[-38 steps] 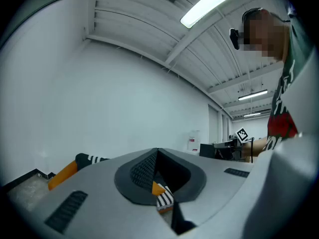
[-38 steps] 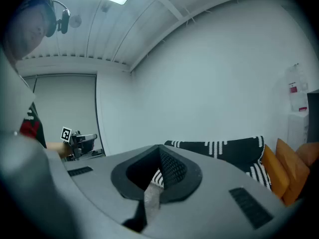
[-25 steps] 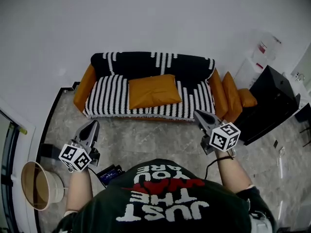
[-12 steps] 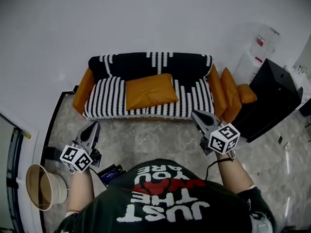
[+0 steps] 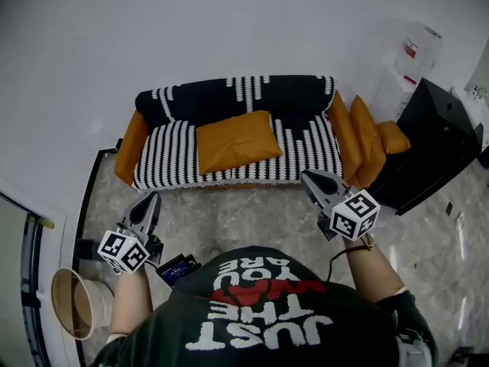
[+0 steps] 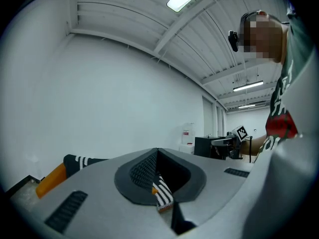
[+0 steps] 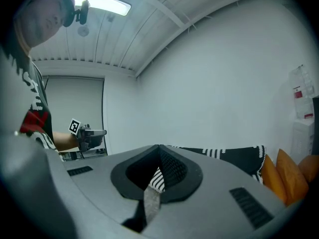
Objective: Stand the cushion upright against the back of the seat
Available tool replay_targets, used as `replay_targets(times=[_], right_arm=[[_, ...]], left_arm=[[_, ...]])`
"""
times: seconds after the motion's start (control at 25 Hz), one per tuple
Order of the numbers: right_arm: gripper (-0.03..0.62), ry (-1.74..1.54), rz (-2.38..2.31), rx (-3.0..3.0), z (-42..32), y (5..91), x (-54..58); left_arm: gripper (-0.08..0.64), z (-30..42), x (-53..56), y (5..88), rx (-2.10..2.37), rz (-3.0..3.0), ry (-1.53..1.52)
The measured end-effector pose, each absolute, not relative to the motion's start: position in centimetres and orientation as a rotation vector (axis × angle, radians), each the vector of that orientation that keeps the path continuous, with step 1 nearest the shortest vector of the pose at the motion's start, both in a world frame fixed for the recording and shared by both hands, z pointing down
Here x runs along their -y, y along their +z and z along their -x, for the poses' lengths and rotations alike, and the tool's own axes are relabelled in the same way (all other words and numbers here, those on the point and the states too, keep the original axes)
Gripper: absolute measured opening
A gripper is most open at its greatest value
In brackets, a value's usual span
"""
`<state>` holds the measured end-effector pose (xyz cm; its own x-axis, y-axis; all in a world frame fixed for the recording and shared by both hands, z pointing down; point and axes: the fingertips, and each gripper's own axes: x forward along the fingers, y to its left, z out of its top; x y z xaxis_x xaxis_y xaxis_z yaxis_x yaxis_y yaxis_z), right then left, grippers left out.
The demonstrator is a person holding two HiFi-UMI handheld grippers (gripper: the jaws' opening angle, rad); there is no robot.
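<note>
The cushion [image 5: 233, 141] lies flat on the middle of the sofa [image 5: 229, 96] seat, not leaning on the sofa's back. The left tongs [image 5: 150, 202] and right tongs [image 5: 312, 180] are pressed together, empty, well short of the sofa. I judge nothing is done yet.

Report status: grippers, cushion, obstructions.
Left gripper and right gripper: jaws shut, empty, short of the sofa. Orange cushion flat on the seat, not yet upright. Nothing in the way.
</note>
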<state>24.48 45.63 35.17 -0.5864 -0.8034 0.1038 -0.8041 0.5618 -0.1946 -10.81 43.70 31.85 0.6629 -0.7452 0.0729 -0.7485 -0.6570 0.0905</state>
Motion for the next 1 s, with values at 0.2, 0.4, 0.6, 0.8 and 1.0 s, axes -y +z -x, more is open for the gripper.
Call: replay_targets(times=[0.2,0.4,0.6,0.8,1.0], right_arm=[[0.028,0.357,-1.451,2.721,-23.1,36.3,-41.6],[0.028,0.374,-1.517,2.633,-20.8,38.3,-34.2],[0.028,0.425,-1.606,2.579,-16.8,38.5,-24.6],[0.028,0.45,-1.628,2.553,-13.1,37.5,-15.7],[0.028,0.497,-1.648,2.514,-12.3,37.9,-9.8]], left_arm=[[0.0,12.1,-38.5,33.3,1.19,-2.756,0.024],[0.0,14.3,-29.2,35.6,1.087,-2.785,0.0],[0.0,17.1,-17.8,36.4,0.976,-2.824,0.017],[0.0,20.0,-7.7,35.4,0.9,-2.841,0.012],[0.0,21.4,-1.7,36.4,0.876,-2.812,-0.002]])
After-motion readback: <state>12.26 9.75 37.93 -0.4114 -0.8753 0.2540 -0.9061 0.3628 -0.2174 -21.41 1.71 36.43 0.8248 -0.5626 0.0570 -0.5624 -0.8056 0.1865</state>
